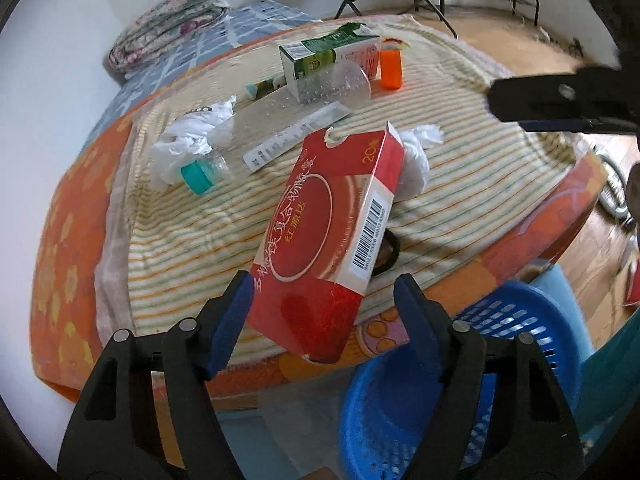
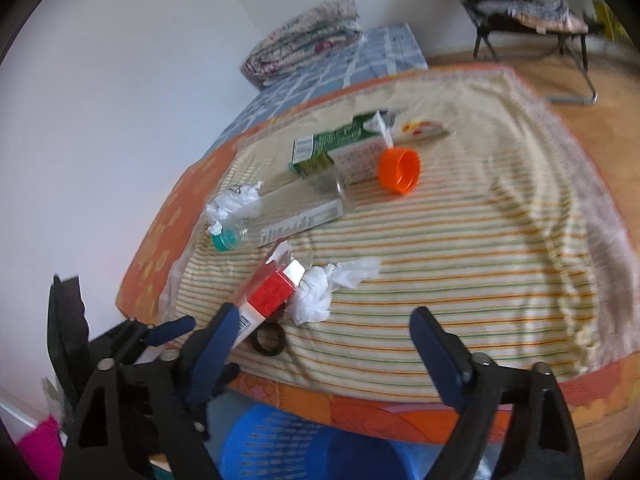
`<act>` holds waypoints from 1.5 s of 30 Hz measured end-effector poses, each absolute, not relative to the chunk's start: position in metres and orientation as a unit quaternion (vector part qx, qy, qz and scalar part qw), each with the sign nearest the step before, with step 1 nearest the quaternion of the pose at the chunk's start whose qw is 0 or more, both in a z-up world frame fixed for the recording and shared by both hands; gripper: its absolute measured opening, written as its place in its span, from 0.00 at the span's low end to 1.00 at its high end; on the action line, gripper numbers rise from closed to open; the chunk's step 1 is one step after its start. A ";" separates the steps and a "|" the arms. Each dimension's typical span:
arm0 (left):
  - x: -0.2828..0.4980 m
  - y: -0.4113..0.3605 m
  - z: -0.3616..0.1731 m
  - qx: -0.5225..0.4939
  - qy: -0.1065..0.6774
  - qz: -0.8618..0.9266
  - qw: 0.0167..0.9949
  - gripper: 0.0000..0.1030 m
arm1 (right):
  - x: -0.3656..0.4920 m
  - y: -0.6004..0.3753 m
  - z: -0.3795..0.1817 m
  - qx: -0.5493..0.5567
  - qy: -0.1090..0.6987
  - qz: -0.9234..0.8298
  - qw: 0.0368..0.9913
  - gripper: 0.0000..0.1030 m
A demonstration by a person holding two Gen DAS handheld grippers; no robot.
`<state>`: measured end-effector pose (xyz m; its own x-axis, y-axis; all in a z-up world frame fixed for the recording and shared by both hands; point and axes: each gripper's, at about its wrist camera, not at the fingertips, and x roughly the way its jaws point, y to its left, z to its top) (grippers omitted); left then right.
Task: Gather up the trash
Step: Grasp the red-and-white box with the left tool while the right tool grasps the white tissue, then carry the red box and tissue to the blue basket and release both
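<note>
My left claw (image 1: 324, 312) stands wide around the near end of the red box (image 1: 332, 220), pads not pressing. My right claw (image 2: 320, 344) gapes empty over the striped cloth (image 2: 460, 264), crumpled tissue (image 2: 324, 288) just ahead; blue basket (image 2: 280, 444) below.

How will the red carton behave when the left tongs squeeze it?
The red carton has an open, torn flap end, so it is probably empty, light and apt to crush. Its flat faces should keep it from rolling. The left tongs straddle its near end.
</note>
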<state>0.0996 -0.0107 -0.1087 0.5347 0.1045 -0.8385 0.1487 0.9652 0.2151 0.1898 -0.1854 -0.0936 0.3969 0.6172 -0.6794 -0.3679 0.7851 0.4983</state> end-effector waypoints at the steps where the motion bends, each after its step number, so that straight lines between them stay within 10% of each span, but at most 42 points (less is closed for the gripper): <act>1: 0.101 -0.010 -0.110 0.133 0.484 -0.012 0.865 0.72 | 0.194 -0.183 -0.098 0.142 0.467 0.300 0.820 0.83; 9: 0.114 0.010 -0.105 0.109 0.485 0.004 0.867 0.48 | 0.211 -0.164 -0.118 0.160 0.496 0.311 0.795 0.71; 18: 0.133 0.030 -0.098 0.074 0.480 0.012 0.874 0.47 | 0.222 -0.143 -0.127 0.160 0.504 0.322 0.785 0.62; 27: 0.139 0.027 -0.091 0.044 0.468 -0.024 0.882 0.21 | 0.227 -0.125 -0.137 0.146 0.520 0.320 0.778 0.31; 45: 0.086 0.058 -0.037 -0.040 0.417 -0.055 0.906 0.19 | 0.169 -0.151 -0.081 0.060 0.436 0.345 0.829 0.18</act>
